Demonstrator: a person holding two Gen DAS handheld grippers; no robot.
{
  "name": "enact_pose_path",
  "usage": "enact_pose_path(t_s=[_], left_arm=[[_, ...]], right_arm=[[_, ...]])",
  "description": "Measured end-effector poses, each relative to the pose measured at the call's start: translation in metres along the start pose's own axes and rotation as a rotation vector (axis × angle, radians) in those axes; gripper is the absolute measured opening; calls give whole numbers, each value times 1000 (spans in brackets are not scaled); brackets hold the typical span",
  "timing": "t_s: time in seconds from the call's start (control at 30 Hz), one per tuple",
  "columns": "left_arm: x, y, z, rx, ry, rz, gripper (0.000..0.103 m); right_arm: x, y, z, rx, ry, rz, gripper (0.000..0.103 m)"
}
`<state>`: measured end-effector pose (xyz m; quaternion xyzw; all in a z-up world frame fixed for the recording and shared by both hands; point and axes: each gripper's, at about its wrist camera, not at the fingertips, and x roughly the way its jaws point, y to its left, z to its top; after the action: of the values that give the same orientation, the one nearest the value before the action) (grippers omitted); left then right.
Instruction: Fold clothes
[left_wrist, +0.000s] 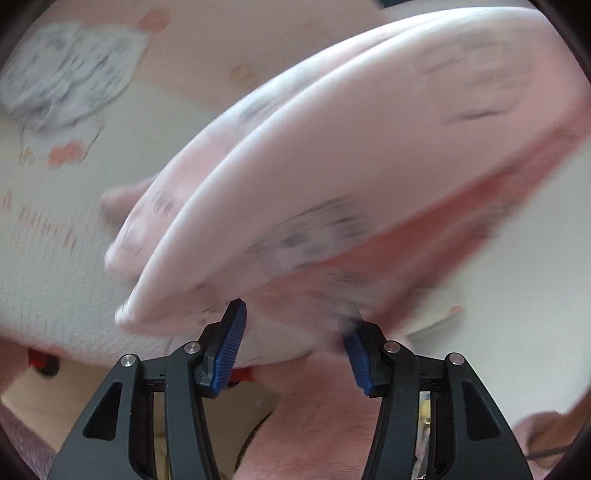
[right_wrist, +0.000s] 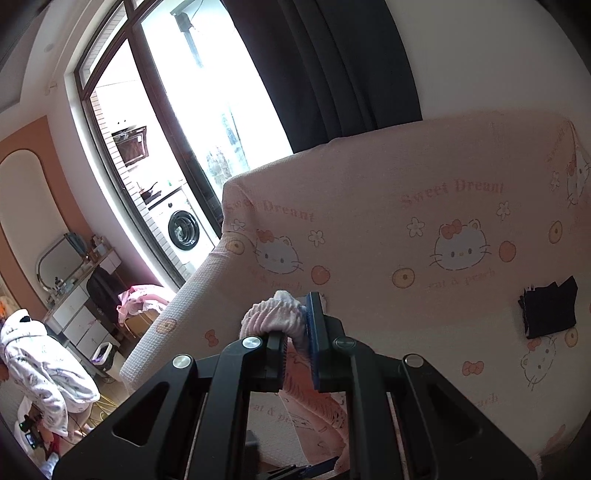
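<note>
Garment (left_wrist: 332, 177) motion-blurred, print unreadable; right gripper (right_wrist: 297, 332) clamps its edge.

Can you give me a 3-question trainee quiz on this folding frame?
1. True or false: the right gripper is shut on the pink fleece garment.
2. What lies on the cat-print sofa cover? A) folded dark garment B) book C) pillow
3. What appliance stands beyond the window?

Key:
1. True; the fabric bunches between its pads.
2. A
3. A washing machine.
</note>
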<state>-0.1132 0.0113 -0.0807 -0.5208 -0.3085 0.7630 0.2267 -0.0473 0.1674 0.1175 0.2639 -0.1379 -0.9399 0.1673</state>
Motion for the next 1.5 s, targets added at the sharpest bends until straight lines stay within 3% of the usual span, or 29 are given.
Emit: enact_pose_path(t_s=[0.07,0.1,0.17,0.23,0.3,0.43,0.67,0.83,1.0,1.1,1.2,1.3,1.37,1.5], left_arm=[[3,8,2,-20,2,18,43],[2,6,4,-4,-9,46,40],[-1,2,6,30,-33,103,26],[-8,-5,14,76,-69,185,21],[-21,-3,26,91,-95,246,20],[-30,1,-24,92,-124,299,16],[-90,12,22,138,-310,370,9],[-153,-9,54,208,-486,393,9],[-194,-40,76,335,-580,408,9],[-190,-48,89,370,-551,463,9],[-172,-60,124,374,-472,472,7],[-169,-100,184,452,-484,500,6],[-199,-142,212,479,-560,465,6],[-286,-230,208,625,-813,388,6]], right_arm=[[-2,-4,-2,4,8,-12,9],[-3,-6,-3,7,13,-18,9],[-4,-10,-5,13,22,-31,9],[-5,-17,-10,32,22,-46,9],[-6,-23,-13,50,19,-61,9],[-10,-35,-18,75,21,-78,9],[-24,-43,-18,83,11,-116,9],[-41,-39,-10,57,-23,-140,13],[-49,-39,-9,43,-44,-157,13],[-37,-50,-21,62,-9,-176,13],[-13,-69,-30,96,60,-229,14],[12,-80,1,60,84,-259,13],[11,-81,37,52,44,-265,13],[-47,-64,99,18,-217,-251,13]])
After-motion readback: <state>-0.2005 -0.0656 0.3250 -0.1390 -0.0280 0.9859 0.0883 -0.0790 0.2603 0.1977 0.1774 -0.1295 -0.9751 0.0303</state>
